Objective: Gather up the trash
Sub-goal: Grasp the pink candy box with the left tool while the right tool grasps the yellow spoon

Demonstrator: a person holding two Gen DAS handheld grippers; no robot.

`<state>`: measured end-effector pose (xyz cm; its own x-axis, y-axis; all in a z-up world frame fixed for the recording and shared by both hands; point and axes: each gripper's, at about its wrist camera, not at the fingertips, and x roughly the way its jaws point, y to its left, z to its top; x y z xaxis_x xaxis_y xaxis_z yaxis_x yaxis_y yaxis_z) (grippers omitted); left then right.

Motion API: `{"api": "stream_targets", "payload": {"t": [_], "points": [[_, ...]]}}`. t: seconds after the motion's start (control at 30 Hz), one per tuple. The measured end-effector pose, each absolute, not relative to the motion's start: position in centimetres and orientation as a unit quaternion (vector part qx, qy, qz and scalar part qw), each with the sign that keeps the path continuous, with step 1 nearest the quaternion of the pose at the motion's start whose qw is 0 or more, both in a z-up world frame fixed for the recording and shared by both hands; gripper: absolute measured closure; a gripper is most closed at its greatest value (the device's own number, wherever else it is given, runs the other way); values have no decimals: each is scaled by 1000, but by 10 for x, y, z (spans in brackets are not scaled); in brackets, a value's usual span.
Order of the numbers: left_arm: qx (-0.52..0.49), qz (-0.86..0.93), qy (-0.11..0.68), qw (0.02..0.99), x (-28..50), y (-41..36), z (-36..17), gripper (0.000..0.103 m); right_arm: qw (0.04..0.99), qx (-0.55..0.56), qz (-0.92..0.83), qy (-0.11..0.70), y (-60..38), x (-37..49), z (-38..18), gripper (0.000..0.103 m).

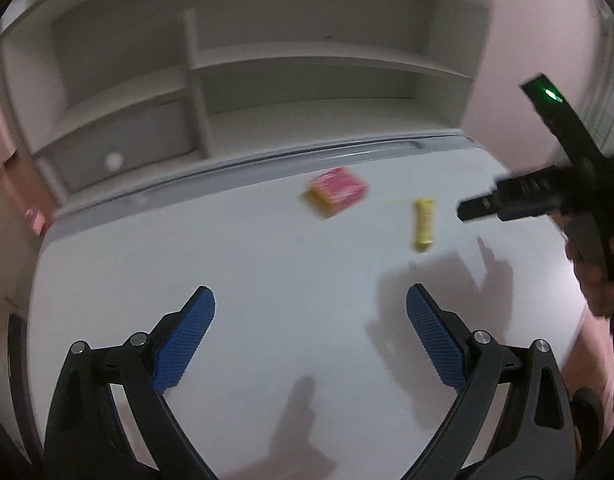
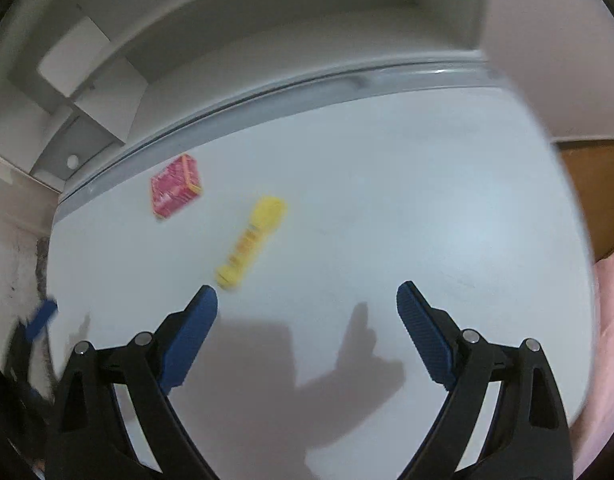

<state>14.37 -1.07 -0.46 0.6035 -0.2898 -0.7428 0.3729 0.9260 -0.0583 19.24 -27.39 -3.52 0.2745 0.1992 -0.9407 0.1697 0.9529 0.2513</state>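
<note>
A small red and yellow box [image 1: 337,192] lies on the white table [image 1: 227,248] near its far edge. A yellow wrapper [image 1: 423,224] lies to its right. My left gripper [image 1: 311,308] is open and empty, above the table well short of both. The right gripper shows from the side at the right edge of the left wrist view [image 1: 519,200]. In the right wrist view the box [image 2: 175,186] and the yellow wrapper [image 2: 251,240] lie ahead to the left. My right gripper [image 2: 307,300] is open and empty, its left fingertip close to the wrapper's near end.
A white shelf unit [image 1: 195,80] stands behind the table's far edge, with a drawer at its lower left. A pink wall [image 1: 527,40] is at the right. A brown floor [image 2: 595,196] shows past the table's right edge.
</note>
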Motion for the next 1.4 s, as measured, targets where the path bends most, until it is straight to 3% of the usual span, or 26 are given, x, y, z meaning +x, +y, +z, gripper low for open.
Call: {"api": "stream_targets", "payload": {"t": [0.23, 0.37, 0.43, 0.53, 0.6, 1.03, 1.4], "points": [[41, -192, 412, 890, 154, 9, -15, 9, 750, 129, 1, 649, -241, 235, -52, 15], [47, -198, 410, 889, 168, 4, -19, 9, 746, 101, -16, 658, -232, 240, -59, 24], [52, -205, 405, 890, 172, 1, -18, 9, 747, 90, -25, 659, -232, 238, -57, 34], [66, -208, 406, 888, 185, -8, -19, 9, 747, 83, -31, 659, -238, 234, -52, 61], [70, -216, 408, 884, 193, -15, -20, 9, 746, 83, -19, 661, -242, 231, -51, 89], [195, -248, 415, 853, 264, -95, -48, 9, 778, 83, 18, 622, -291, 192, -16, 89], [168, -211, 455, 848, 314, -108, -63, 10, 787, 116, 13, 605, -335, 164, -16, 89]]}}
